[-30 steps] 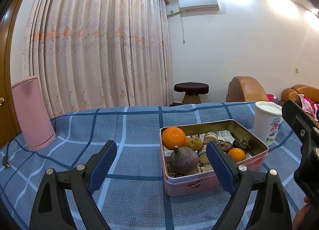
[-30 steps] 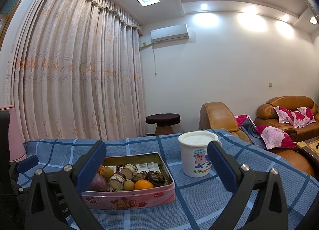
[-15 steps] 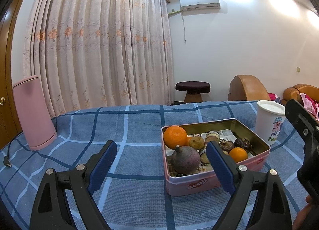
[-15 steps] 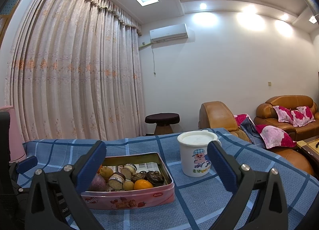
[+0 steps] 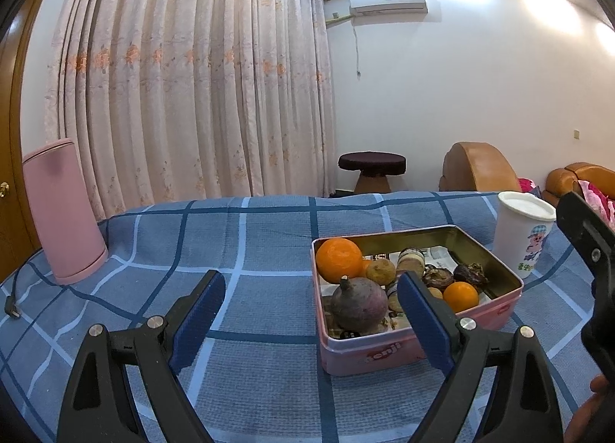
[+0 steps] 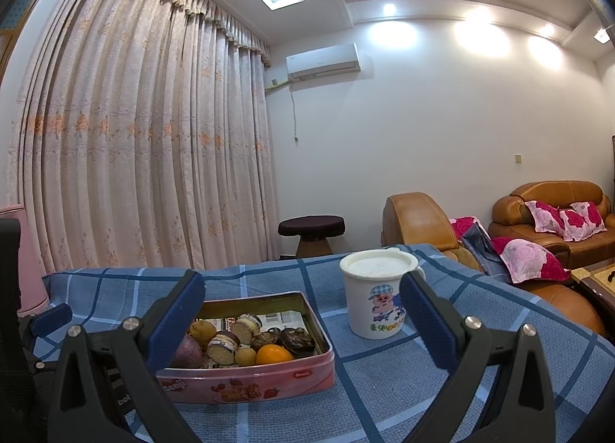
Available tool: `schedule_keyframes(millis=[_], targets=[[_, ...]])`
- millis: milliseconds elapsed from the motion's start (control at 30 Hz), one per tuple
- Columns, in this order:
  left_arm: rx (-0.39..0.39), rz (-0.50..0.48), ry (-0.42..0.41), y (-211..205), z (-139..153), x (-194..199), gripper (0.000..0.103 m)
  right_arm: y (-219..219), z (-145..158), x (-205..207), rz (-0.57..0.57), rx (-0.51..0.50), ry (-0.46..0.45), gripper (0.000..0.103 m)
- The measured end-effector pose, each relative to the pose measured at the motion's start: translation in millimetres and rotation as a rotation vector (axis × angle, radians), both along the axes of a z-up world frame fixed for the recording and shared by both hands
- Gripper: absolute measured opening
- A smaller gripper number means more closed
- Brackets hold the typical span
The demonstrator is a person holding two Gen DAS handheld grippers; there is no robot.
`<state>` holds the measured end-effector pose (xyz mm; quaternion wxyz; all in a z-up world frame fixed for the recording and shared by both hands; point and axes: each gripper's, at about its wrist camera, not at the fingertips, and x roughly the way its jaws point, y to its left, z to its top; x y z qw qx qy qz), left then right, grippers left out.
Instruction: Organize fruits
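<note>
- Blue checked cloth [image 5: 246, 250] covers the whole work surface; curtains and a white wall stand behind, sofas off to 3 o'clock.
- Pink tin [image 5: 415, 350] sits on the cloth, at 3 o'clock of centre in the left wrist view and at 7 o'clock in the right wrist view. It holds the fruit mixed with wrapped snacks.
- Big orange [image 5: 339, 259] lies in the tin's far left corner; dark purple fruit [image 5: 359, 303] is just in front of it; small orange [image 5: 460, 295] lies toward the right wall.
- Left gripper [image 5: 311, 302]: tongs spread wide, empty, hovering short of the tin. One blue pad [image 5: 421, 322] overlaps the tin's contents in the view.
- Right gripper [image 6: 303, 318]: tongs spread wide, empty, framing the tin's right end and the white cup [image 6: 378, 295].
- Risk: round fruit likely rolls out of a pinch taken off-centre, knocking its neighbours.
- Risk: contents are packed close; a pad entering between pieces may snag a snack wrapper instead of fruit.
- Risk: the tin looks light; a sideways push on its wall could slide it over the cloth.
- Risk: the cup stands just beside the tin at 3 o'clock; a wide right-hand swing could tip it.
- Pink cylinder [image 5: 61, 212] at 9 o'clock is well apart, low concern.
</note>
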<state>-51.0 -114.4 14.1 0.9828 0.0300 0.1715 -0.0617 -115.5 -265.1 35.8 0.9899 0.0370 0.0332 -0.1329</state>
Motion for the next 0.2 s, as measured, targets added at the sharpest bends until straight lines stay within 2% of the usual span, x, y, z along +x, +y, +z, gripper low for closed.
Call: schedule_keyframes(millis=[200], targets=[[0.004,0.002,0.003,-0.6,-0.4,0.8,0.092,-0.1,-1.2,0.3,-0.008,0.003,0.006,0.103]])
